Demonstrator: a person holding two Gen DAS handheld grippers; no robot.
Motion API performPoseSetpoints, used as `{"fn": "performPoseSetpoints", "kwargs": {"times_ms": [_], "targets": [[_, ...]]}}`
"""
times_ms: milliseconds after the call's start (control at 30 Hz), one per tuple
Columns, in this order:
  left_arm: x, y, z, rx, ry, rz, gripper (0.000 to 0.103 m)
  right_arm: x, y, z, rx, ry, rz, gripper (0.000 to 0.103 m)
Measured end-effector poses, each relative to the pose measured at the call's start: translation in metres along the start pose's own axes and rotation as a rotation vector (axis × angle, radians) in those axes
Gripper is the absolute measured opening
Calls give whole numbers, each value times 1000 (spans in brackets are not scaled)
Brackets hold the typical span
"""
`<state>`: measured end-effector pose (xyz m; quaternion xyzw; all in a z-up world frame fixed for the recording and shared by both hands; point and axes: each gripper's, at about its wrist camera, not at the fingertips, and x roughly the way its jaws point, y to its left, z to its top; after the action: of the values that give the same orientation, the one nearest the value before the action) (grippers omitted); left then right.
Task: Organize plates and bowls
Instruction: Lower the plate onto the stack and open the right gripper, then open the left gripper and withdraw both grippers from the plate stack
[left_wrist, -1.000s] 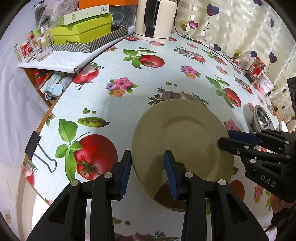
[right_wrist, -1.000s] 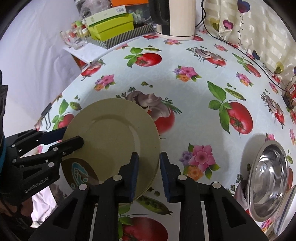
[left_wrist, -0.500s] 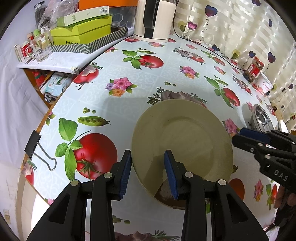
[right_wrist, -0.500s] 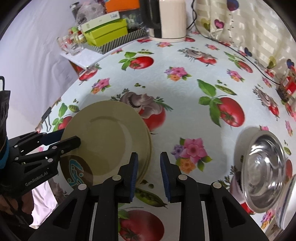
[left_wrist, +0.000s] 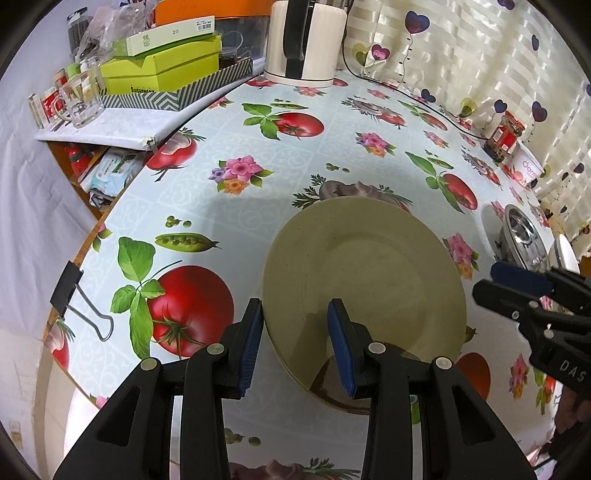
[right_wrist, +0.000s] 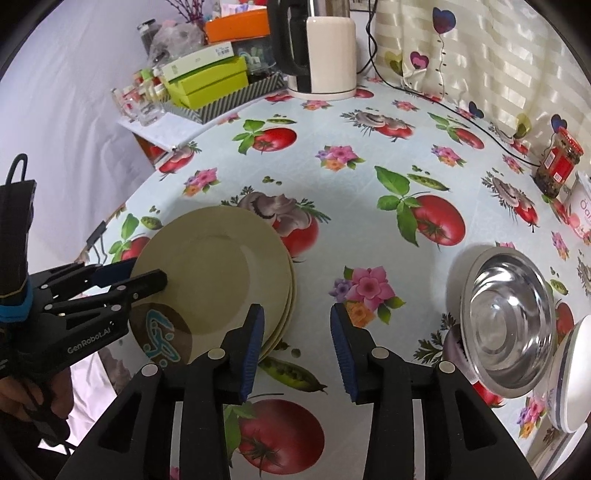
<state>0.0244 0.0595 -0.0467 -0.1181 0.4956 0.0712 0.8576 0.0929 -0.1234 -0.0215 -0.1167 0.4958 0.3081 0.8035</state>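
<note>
My grippers at the stacked plates

My left gripper (left_wrist: 295, 341) straddles the plate stack's (left_wrist: 364, 277) near rim, jaws apart; my right gripper (right_wrist: 295, 345) hangs open beside it. Only the right view shows the steel bowl (right_wrist: 508, 317) fully on the worktop (right_wrist: 369, 184).

My right gripper (right_wrist: 296, 345) hangs wide open above the tablecloth (right_wrist: 354, 199), its left finger just beside the stacked beige plates (right_wrist: 218, 269). My left gripper (right_wrist: 122, 278) straddles the stack's far rim. A steel bowl (right_wrist: 508, 317) sits well apart, touching a white bowl (right_wrist: 574, 373).
</note>
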Motion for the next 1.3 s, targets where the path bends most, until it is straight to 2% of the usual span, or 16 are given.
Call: {"fn": "performPoseSetpoints", "kwargs": {"times_ms": [167, 333, 800, 1000, 1300], "targets": [[-2, 11, -1, -34, -9, -7, 37, 5, 3, -5, 26, 17, 39, 37], [1, 11, -3, -40, 6, -49, 37, 12, 6, -8, 53, 39, 76, 37], [8, 19, 0, -40, 15, -143, 39, 27, 8, -10, 153, 89, 113, 36], [10, 18, 2, -31, 34, -158, 41, 28, 6, -9, 191, 101, 111, 37], [8, 24, -5, -83, 74, -152, 43, 29, 6, -11, 228, 112, 119, 37]]}}
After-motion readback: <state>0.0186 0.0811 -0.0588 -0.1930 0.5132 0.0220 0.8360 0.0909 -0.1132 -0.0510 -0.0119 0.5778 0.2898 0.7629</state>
